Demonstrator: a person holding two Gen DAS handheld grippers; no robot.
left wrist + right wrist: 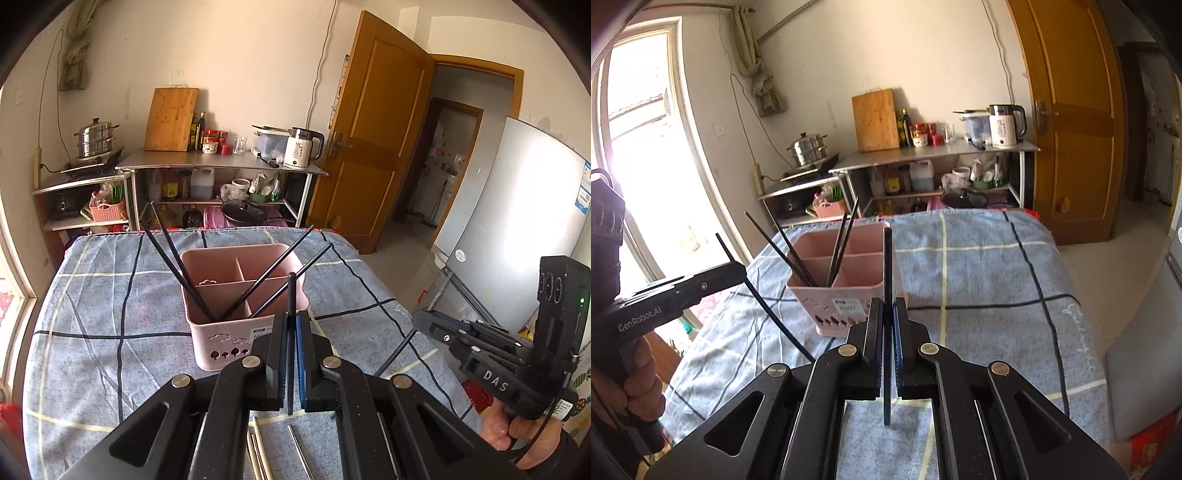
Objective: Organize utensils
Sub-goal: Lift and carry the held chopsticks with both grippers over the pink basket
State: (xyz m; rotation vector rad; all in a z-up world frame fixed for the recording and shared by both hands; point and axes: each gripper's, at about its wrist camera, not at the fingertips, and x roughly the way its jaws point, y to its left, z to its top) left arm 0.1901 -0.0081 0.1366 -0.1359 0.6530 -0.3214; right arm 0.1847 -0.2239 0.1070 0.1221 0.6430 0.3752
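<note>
While both grippers hang over the checked blue cloth (990, 258) on the table, each one has a black chopstick pinched tight. The left gripper (291, 325) is clamped on its black chopstick (291, 293), which stands upright between the pads, tip up, right in front of the pink caddy (236, 332). The right gripper (888, 314) is squeezed on its own black chopstick (887, 266), held upright too, running up past the caddy's near right corner and poking down below the pads. From the left camera you can see the right gripper out to the side, off the table's edge, its chopstick curving down. The caddy sits mid-table with four black chopsticks already inside: two leaning left (173, 258) and two leaning right (284, 273), all grounded in the front compartments near the divider. The rear compartments look bare. Low in the left view, metal utensils (299, 454) lie on the cloth just under the gripper. Behind, a steel shelf (221, 162) carries a kettle (301, 147) and a cutting board (170, 118).
</note>
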